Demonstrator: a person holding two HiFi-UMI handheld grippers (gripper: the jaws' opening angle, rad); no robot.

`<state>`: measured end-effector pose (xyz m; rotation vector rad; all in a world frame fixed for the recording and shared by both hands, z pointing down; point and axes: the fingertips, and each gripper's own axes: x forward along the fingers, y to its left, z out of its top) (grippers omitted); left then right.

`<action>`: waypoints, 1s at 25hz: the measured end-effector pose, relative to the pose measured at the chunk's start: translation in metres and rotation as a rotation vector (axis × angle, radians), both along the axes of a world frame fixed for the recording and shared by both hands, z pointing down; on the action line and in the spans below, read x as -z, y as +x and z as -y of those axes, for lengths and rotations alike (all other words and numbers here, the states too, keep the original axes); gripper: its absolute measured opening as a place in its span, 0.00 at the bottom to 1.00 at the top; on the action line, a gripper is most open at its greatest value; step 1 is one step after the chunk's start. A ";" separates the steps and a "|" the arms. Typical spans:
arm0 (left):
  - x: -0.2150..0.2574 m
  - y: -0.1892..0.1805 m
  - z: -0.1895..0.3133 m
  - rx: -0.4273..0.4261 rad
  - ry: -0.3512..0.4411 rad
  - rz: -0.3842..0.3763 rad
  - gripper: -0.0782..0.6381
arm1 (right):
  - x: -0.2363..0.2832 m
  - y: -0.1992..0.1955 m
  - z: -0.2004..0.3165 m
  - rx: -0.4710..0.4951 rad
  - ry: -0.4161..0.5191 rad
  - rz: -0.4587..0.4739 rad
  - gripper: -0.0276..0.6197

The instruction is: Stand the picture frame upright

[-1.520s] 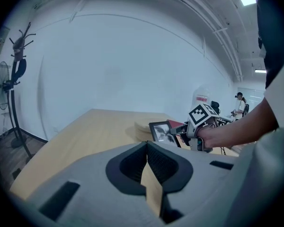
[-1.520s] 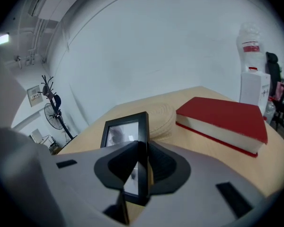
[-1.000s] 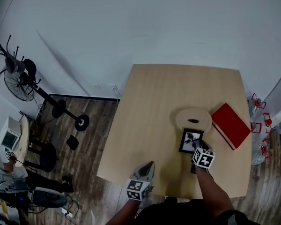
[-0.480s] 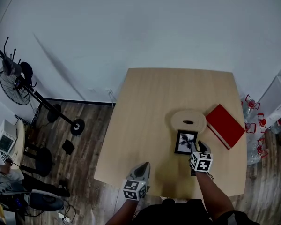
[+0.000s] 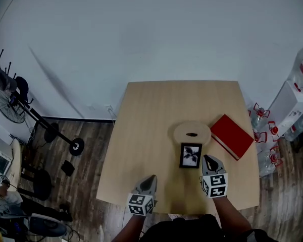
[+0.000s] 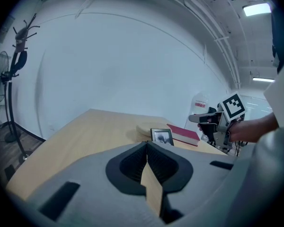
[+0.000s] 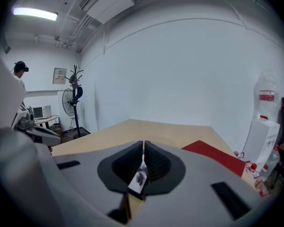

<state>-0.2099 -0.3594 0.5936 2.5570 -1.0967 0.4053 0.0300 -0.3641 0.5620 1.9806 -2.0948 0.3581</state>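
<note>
Tabletop [image 5: 141, 150] lies open left of picture frame [image 5: 190, 156]; board [image 5: 192, 133] behind, book [image 5: 232, 136] right.

A red book [image 5: 232, 136] lies near the table's [image 5: 151, 110] right edge, just beside a round wooden board [image 5: 184, 131] nearer the middle. Past the right edge stands a water dispenser [image 5: 292, 102]. Past the left edge, well apart, stands a floor fan [image 7: 67, 100].

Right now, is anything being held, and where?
Nothing. The right gripper is closing empty, clear of the black picture frame; the left gripper is shut, empty.
</note>
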 end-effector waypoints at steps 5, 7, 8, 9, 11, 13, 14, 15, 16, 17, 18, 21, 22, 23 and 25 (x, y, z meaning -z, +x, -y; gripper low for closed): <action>0.010 0.009 -0.002 -0.023 0.028 -0.008 0.12 | 0.018 -0.011 -0.023 0.056 0.013 -0.056 0.06; 0.014 0.016 -0.003 -0.038 0.039 -0.015 0.12 | 0.027 -0.015 -0.031 0.075 0.035 -0.080 0.06; 0.016 0.020 -0.004 -0.047 0.045 -0.018 0.12 | 0.031 -0.017 -0.034 0.081 0.045 -0.088 0.06; 0.018 0.024 -0.006 -0.056 0.051 -0.021 0.12 | 0.034 -0.018 -0.038 0.085 0.053 -0.094 0.06; 0.020 0.033 -0.008 -0.073 0.060 -0.026 0.12 | 0.040 -0.021 -0.042 0.093 0.066 -0.097 0.06; 0.022 0.042 -0.012 -0.095 0.069 -0.026 0.12 | 0.043 -0.022 -0.044 0.098 0.074 -0.101 0.06; 0.022 0.046 -0.014 -0.106 0.073 -0.025 0.12 | 0.044 -0.023 -0.045 0.098 0.079 -0.103 0.06; 0.023 0.050 -0.016 -0.115 0.078 -0.024 0.12 | 0.046 -0.024 -0.045 0.099 0.083 -0.103 0.05; 0.024 0.052 -0.017 -0.120 0.081 -0.025 0.12 | 0.048 -0.026 -0.045 0.099 0.088 -0.103 0.05; 0.025 0.054 -0.017 -0.124 0.083 -0.025 0.12 | 0.050 -0.027 -0.044 0.099 0.095 -0.102 0.06; 0.026 0.055 -0.018 -0.127 0.087 -0.024 0.12 | 0.052 -0.029 -0.043 0.099 0.102 -0.100 0.05; 0.030 0.057 -0.017 -0.135 0.103 -0.019 0.12 | 0.056 -0.031 -0.044 0.102 0.119 -0.072 0.05; 0.031 0.057 -0.017 -0.133 0.108 -0.020 0.12 | 0.057 -0.029 -0.044 0.100 0.124 -0.062 0.06; 0.033 0.057 -0.016 -0.128 0.112 -0.023 0.12 | 0.057 -0.026 -0.044 0.095 0.126 -0.055 0.06; 0.035 0.056 -0.013 -0.113 0.114 -0.032 0.12 | 0.056 -0.021 -0.044 0.081 0.125 -0.050 0.06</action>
